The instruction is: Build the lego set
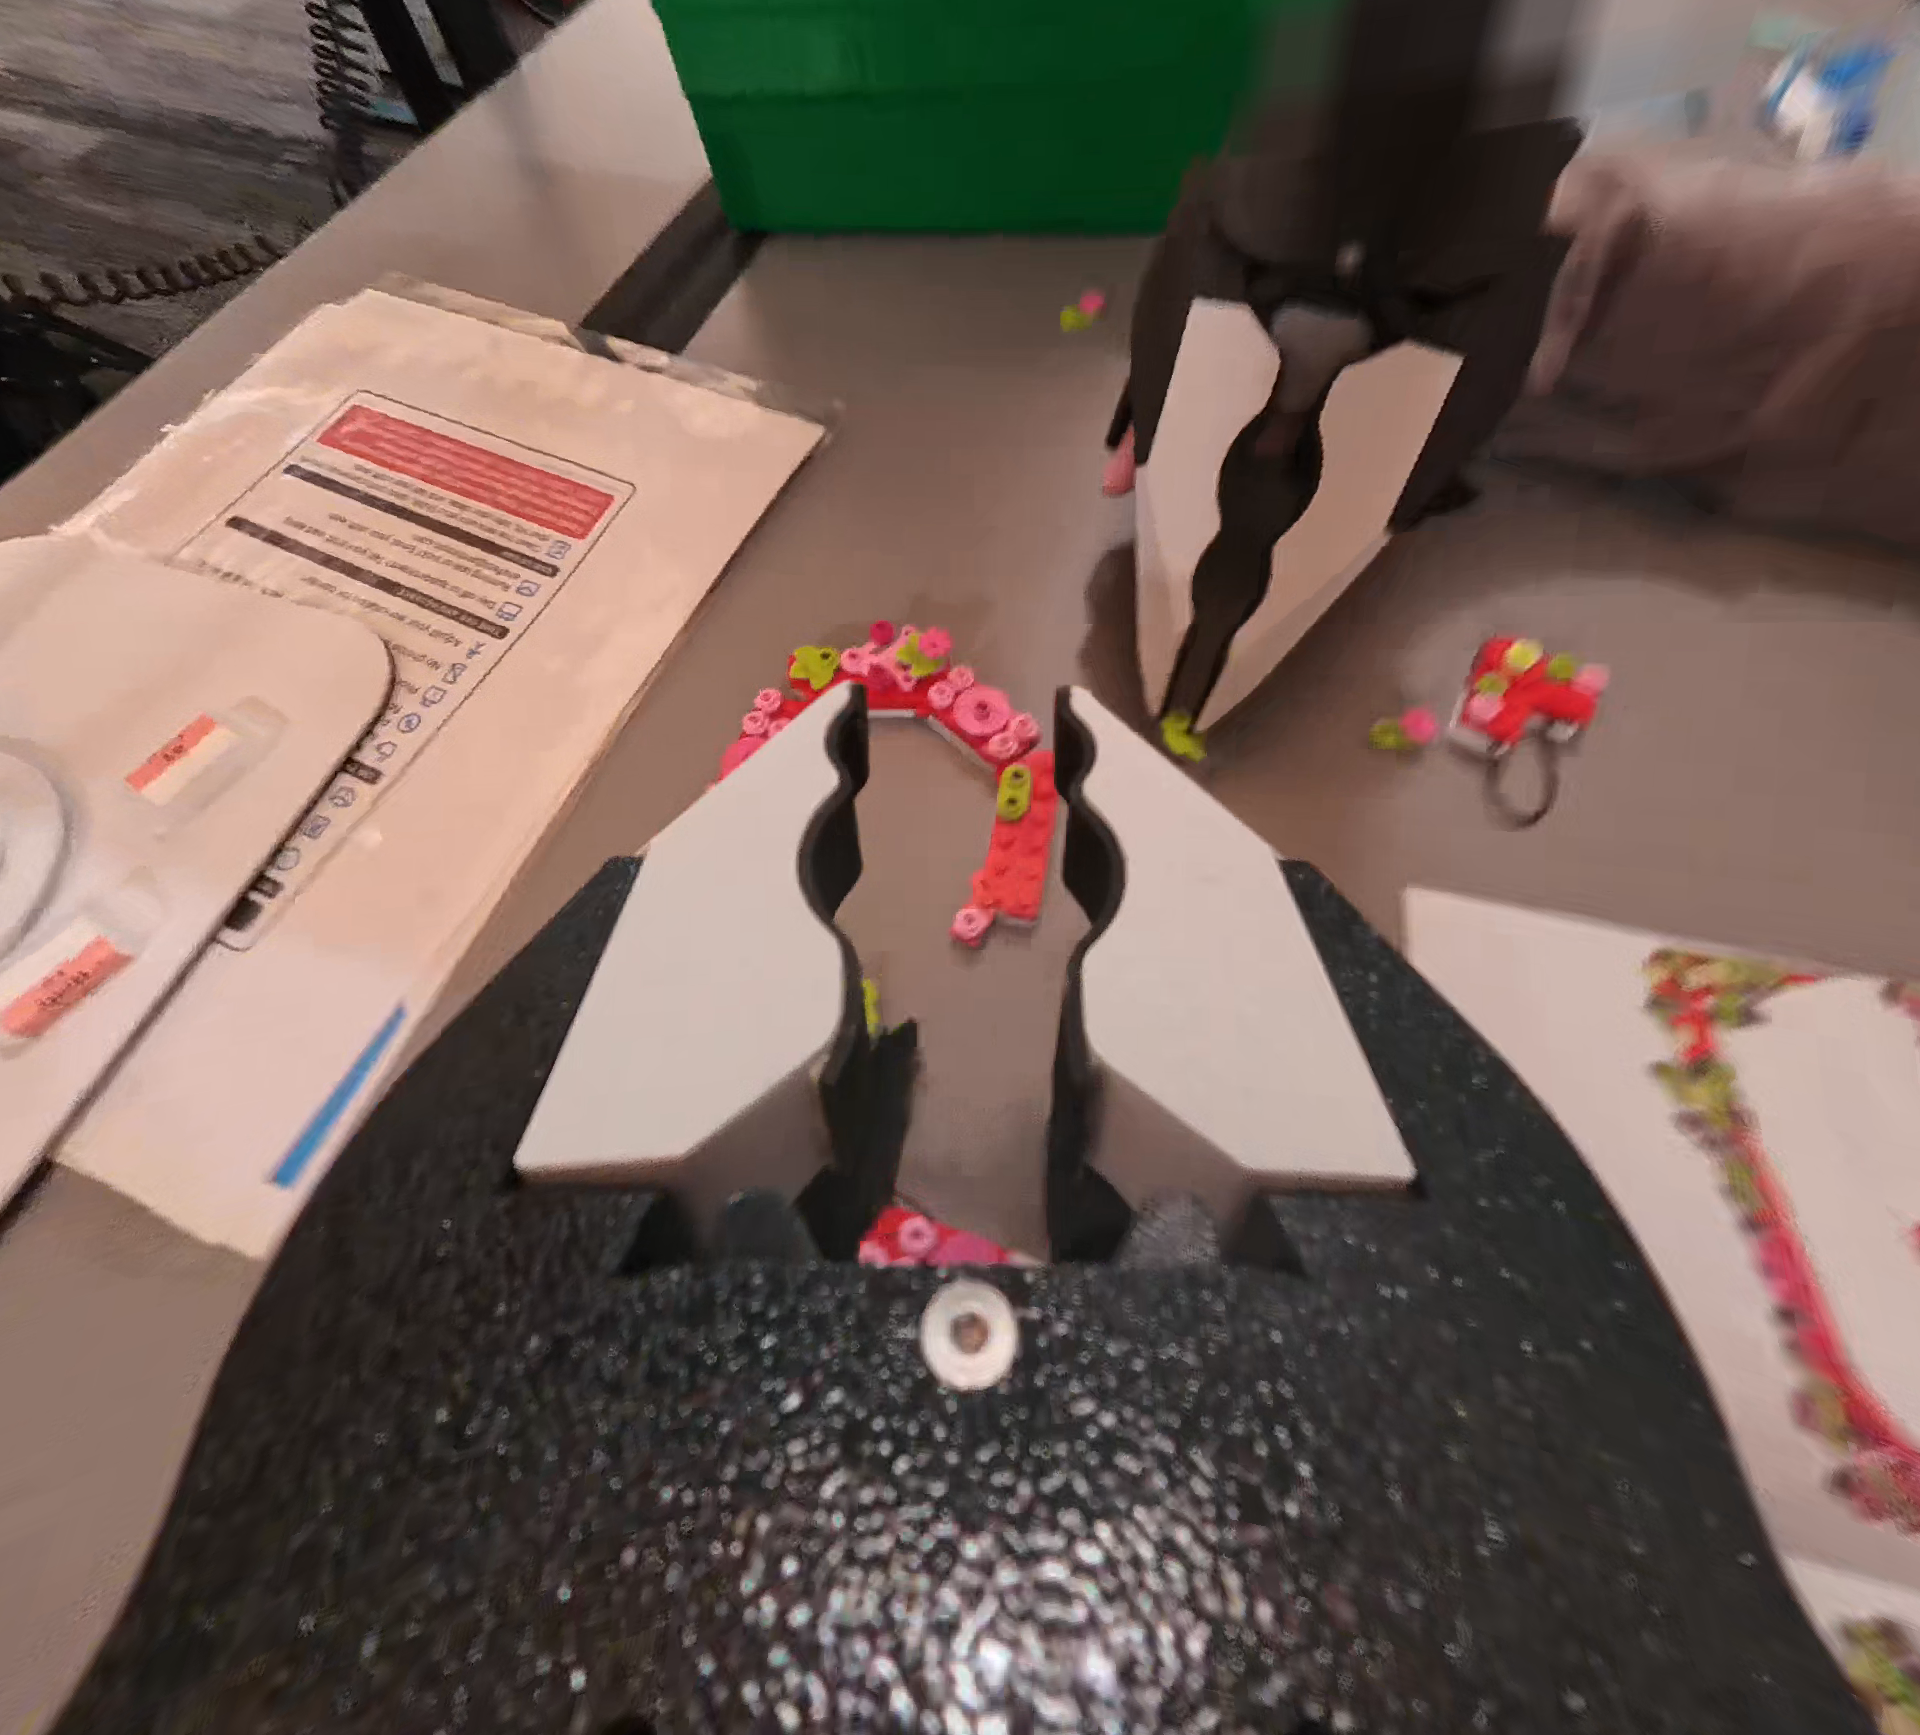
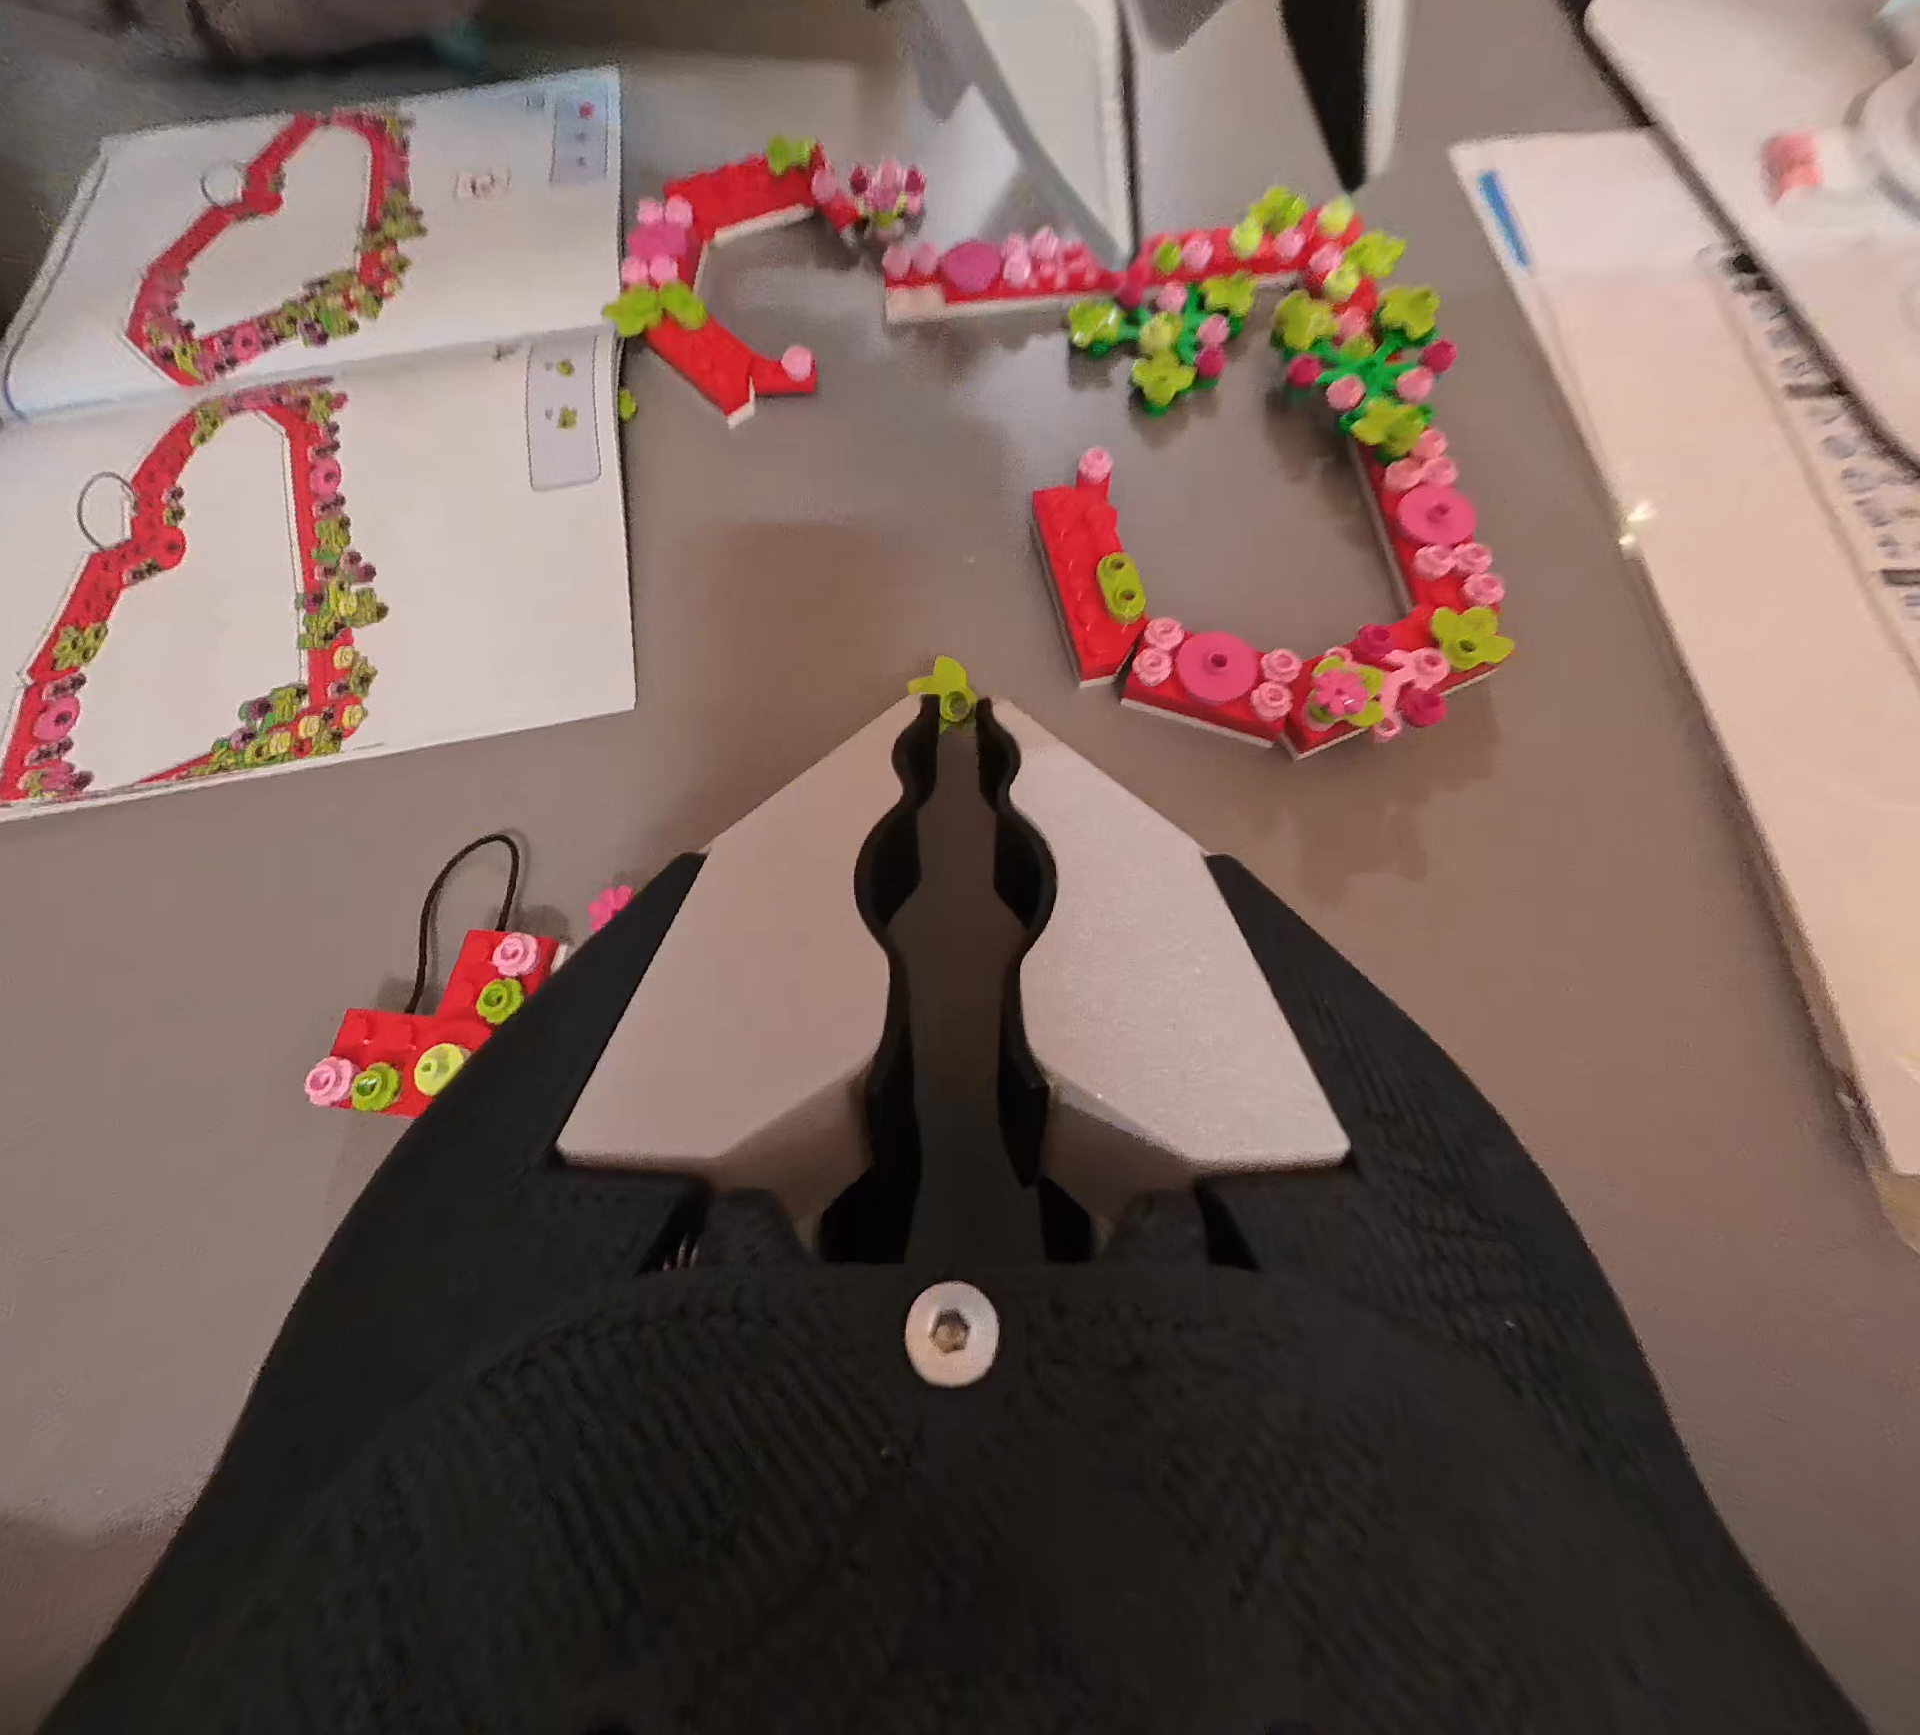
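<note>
The right gripper (image 2: 951, 706) has its jaws nearly closed, pinching a small lime-green leaf piece (image 2: 943, 686) at the very tips, low over the grey tabletop (image 2: 831, 563). In the left wrist view the same gripper (image 1: 1184, 729) stands tip-down on the tabletop with the lime piece (image 1: 1182, 736) at its point. The left gripper (image 1: 961, 729) is spread wide and holds nothing; it hangs over the red heart-shaped lego frame (image 1: 1003, 844), whose arc of pink studs shows between and beyond its fingers. In the right wrist view that frame lies in separate runs: a large flower-covered section (image 2: 1423, 542) toward the right side of the tabletop, a straight red strip (image 2: 997, 272) beyond it, and a bent red section (image 2: 707, 335) just beside the open instruction booklet (image 2: 488, 522). The left gripper (image 2: 1236, 199) comes down at the far end of the frame, one white finger tip touching or very close to the straight strip; which, I cannot tell. The booklet lies along the left side of that view, showing two printed hearts. Nearer the right gripper, a small red lego block with pink and green studs (image 2: 436, 1031) rests on the tabletop with a dark cord loop (image 2: 468, 906) attached, partly hidden by the gripper body. A loose pink flower stud (image 2: 610, 906) lies just beside it. A green bin (image 1: 956, 44) stands at the far edge of the tabletop, and white paper packets (image 1: 416, 646) lie along one side.
</note>
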The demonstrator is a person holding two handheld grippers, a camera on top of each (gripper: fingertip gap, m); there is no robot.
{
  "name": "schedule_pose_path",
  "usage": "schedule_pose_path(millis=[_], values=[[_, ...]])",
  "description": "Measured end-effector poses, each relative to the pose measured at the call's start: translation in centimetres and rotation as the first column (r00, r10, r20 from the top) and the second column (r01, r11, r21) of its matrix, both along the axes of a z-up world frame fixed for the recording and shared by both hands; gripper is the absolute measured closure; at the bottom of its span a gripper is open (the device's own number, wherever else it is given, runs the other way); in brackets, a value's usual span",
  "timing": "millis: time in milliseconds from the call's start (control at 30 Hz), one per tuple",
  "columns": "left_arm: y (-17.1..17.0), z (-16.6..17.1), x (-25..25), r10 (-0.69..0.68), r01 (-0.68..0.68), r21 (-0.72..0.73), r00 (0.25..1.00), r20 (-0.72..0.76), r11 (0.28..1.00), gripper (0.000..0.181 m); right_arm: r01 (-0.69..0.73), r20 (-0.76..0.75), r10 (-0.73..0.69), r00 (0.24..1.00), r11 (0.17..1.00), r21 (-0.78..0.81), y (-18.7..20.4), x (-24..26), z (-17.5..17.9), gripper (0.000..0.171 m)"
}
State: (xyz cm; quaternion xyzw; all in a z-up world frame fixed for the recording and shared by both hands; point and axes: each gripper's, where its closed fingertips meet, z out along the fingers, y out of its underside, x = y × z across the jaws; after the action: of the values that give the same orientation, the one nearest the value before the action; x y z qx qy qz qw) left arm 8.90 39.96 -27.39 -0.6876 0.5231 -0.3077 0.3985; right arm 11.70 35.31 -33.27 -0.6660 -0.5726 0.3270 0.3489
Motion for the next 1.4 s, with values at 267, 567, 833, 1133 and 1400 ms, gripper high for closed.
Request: schedule_pose_path(millis=[267, 567, 833, 1133, 1400], values=[[-4.2, 1.5, 0.9, 0.173, -0.144, -0.159, 0.966, 0.19, 0.977, 0.141, 0.145, -0.427, -0.025, 0.904, 0.958, 0.249, 0.4, 0.5, 6.9, 0.166], [-5.6, 2.1, 3.9, 0.314, -0.308, -0.074, 0.888, 0.335, 0.949, 0.143, 0.145, -0.566, 0.05, 0.823, 0.945, 0.294, -0.7, 1.1, 9.1, 0.167], [-6.4, 2.7, 4.8, 0.322, -0.317, -0.083, 0.849, 0.419, 0.945, 0.158, 0.109, -0.571, 0.087, 0.816, 0.947, 0.301, -1.4, 1.1, 9.1, 0.167], [-6.2, 2.8, 4.6, 0.317, -0.295, -0.119, 0.852, 0.416, 0.948, 0.171, 0.109, -0.545, 0.092, 0.833, 0.94, 0.325, -1.5, 0.9, 8.8, 0.167], [-6.2, 2.4, 4.2, 0.261, -0.272, -0.024, 0.891, 0.37, 0.962, 0.181, 0.096, -0.531, 0.102, 0.841, 0.938, 0.333, -1.6, 0.5, 8.7, 0.166]])
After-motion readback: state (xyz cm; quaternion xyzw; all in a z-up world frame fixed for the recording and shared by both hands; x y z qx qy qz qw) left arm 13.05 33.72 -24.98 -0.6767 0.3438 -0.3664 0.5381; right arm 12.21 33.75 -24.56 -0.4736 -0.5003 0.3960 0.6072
